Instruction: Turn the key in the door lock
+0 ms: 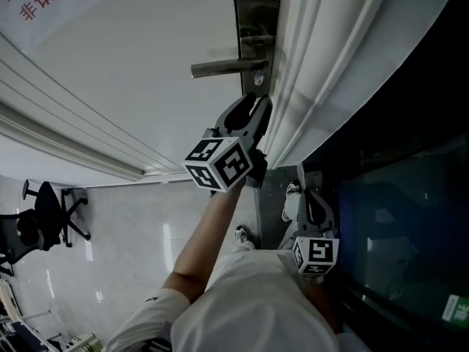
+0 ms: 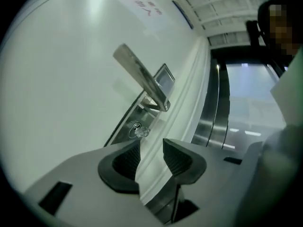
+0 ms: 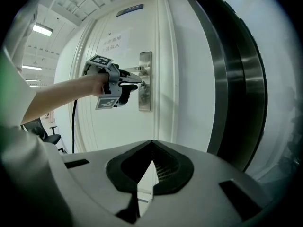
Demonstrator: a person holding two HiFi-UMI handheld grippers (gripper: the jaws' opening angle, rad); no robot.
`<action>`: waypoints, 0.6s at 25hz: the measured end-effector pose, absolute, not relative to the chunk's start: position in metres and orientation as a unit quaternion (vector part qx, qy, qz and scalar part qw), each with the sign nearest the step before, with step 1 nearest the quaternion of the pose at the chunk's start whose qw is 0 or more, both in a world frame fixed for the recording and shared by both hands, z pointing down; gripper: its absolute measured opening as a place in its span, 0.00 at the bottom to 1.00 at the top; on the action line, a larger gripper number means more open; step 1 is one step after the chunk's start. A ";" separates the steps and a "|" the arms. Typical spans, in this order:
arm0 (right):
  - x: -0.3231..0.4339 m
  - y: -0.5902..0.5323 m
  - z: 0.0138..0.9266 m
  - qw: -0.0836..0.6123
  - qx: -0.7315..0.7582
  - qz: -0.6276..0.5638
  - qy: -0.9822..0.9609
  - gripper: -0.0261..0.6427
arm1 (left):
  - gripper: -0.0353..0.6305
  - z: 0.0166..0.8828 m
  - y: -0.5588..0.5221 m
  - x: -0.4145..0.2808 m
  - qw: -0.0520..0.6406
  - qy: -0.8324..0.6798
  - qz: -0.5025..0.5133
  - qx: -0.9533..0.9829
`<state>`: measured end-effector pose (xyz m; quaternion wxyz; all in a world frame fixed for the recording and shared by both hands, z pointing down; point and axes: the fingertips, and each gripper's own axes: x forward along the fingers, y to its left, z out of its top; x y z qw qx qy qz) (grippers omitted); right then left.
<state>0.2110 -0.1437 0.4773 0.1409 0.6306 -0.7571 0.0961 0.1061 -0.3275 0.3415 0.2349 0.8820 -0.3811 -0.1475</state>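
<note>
The left gripper (image 1: 253, 101) points at the lock plate (image 1: 256, 20) on the white door (image 1: 110, 72). Its jaws stand apart with nothing pinched. The key (image 2: 140, 131) sits in the lock below the lever handle (image 2: 139, 74), just in front of the jaw tips and not between them. On the right side of the plate the ribbed door frame (image 1: 315, 64) comes close, so there is little room on that side. The left side is plain door surface. The right gripper (image 3: 151, 143) hangs lower, well apart from the lock, near a dark glass panel (image 1: 396, 218), with its jaws pressed together and empty. In the head view the left gripper covers the key. The sign at the door's top is cut off.
</note>
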 end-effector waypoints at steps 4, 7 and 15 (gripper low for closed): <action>0.210 -0.144 0.478 0.147 0.629 0.095 -0.757 0.04 | 0.26 0.339 -0.334 0.102 0.362 -0.325 -0.259 0.835; 0.210 -0.146 0.477 0.149 0.631 0.092 -0.756 0.04 | 0.26 0.338 -0.340 0.098 0.414 -0.295 -0.317 0.801; 0.211 -0.159 0.477 0.154 0.632 0.089 -0.754 0.04 | 0.26 0.342 -0.353 0.103 0.488 -0.252 -0.379 0.745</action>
